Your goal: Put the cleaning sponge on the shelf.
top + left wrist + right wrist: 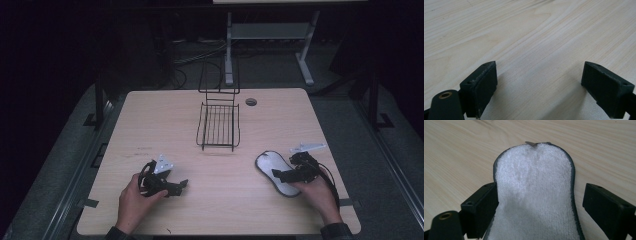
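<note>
Two hand-held grippers low over table (150, 130), left (181, 185) wide apart, right (278, 175) spread astride insole (270, 162).

Insole (276, 172) on table (150, 120) right, wire rack (218, 125) behind centre

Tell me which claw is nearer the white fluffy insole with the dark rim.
Right. The right claw sits open over the white fluffy insole; the left claw is well off to its left.

One insole (277, 172), one wire rack (218, 125), two tools.
</note>
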`<state>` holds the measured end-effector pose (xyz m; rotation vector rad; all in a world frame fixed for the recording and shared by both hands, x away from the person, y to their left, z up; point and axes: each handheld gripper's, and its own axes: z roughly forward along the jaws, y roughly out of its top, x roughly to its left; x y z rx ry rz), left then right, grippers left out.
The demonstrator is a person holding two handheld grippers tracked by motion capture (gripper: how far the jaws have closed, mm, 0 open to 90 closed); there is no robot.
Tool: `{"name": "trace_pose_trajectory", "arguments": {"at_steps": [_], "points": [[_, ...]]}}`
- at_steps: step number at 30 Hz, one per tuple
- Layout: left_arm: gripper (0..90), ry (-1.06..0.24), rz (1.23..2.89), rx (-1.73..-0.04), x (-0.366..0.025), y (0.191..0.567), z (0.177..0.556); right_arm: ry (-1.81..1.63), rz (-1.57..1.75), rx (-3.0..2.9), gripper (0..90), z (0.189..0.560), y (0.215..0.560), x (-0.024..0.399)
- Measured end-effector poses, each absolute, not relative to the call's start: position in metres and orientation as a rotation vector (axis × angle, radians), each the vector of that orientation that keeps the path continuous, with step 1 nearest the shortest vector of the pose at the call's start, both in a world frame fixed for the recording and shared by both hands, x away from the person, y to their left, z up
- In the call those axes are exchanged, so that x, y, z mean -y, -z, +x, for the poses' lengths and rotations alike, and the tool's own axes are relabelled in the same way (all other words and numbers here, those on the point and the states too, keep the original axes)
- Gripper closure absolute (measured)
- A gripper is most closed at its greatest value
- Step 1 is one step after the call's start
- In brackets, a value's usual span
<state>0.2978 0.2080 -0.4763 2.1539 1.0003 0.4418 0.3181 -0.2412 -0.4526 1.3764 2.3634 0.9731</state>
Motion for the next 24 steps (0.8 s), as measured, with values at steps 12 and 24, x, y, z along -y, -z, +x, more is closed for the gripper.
{"name": "trace_pose_trajectory", "arguments": {"at_steps": [12,24], "points": [[12.5,-0.442,2.154,-1.000,-0.208,0.476,0.298,-0.874,1.342,-2.396,11.1,0.322,0.462,0.231],[12.5,-0.442,2.154,-1.000,-0.208,0.476,0.298,-0.882,1.322,-2.444,19.1,0.322,0.463,0.230]]}}
